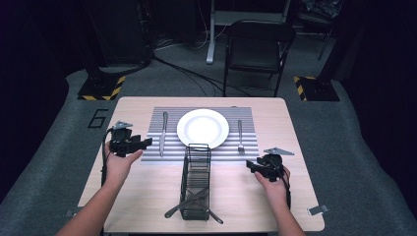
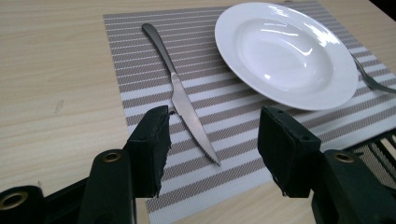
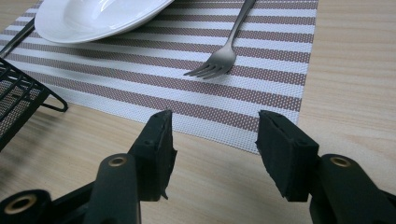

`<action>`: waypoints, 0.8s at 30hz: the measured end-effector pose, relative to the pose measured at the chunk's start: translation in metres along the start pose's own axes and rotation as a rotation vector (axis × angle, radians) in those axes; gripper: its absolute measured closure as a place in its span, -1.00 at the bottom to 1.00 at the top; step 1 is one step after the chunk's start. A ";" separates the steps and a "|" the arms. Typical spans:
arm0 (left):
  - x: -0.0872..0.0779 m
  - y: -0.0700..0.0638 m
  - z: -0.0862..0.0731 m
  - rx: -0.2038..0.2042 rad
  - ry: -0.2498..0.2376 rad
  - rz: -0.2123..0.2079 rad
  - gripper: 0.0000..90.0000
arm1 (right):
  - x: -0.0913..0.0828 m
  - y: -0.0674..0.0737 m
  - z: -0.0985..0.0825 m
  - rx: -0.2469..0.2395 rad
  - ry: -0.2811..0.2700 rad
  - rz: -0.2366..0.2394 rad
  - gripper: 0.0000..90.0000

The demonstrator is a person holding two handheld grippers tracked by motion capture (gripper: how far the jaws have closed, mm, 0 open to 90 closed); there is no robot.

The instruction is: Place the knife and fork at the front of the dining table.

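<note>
Steel serrated knife, glossy round plate, woven striped placemat

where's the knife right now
In the high view the knife lies flat on the striped placemat, just left of the white plate, on the left gripper's side. The left gripper view shows it ahead of the open jaws, untouched.

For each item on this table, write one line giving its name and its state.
Left tongs: open, empty.
Right tongs: open, empty.
Knife: flat on placemat, left of plate.
Fork: flat on placemat, right of plate.
Plate: empty, upright.
Wire caddy: upright, holding cutlery.
Placemat: lying flat.
</note>
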State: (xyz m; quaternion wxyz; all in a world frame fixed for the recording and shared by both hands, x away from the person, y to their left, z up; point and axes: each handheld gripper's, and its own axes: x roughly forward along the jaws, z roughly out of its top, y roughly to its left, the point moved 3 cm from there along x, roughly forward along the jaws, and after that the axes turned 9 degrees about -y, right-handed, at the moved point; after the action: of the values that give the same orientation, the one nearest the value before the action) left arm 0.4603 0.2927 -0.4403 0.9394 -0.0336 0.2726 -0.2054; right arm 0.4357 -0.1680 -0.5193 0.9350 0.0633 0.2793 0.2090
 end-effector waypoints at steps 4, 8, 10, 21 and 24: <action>-0.007 -0.002 -0.012 0.017 0.002 -0.021 -0.04 | -0.001 0.001 0.001 -0.005 -0.007 0.002 0.01; -0.012 -0.005 -0.027 0.040 0.020 -0.029 -0.05 | -0.002 0.002 0.001 -0.009 -0.009 0.001 0.01; -0.011 -0.006 -0.035 0.049 0.034 -0.028 -0.05 | -0.002 0.002 0.002 -0.009 -0.010 0.004 0.01; -0.011 -0.014 -0.070 0.087 0.050 -0.088 -0.07 | -0.002 0.004 0.001 -0.023 -0.007 0.002 0.01; -0.012 -0.012 -0.079 0.096 0.054 -0.096 -0.07 | -0.002 0.005 0.001 -0.021 -0.007 0.001 0.01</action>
State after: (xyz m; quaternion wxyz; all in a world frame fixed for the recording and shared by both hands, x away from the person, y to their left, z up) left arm 0.4050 0.2903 -0.4988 0.9213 0.0042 0.2855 -0.2641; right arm 0.4327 -0.1647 -0.5161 0.9366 0.0541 0.2738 0.2120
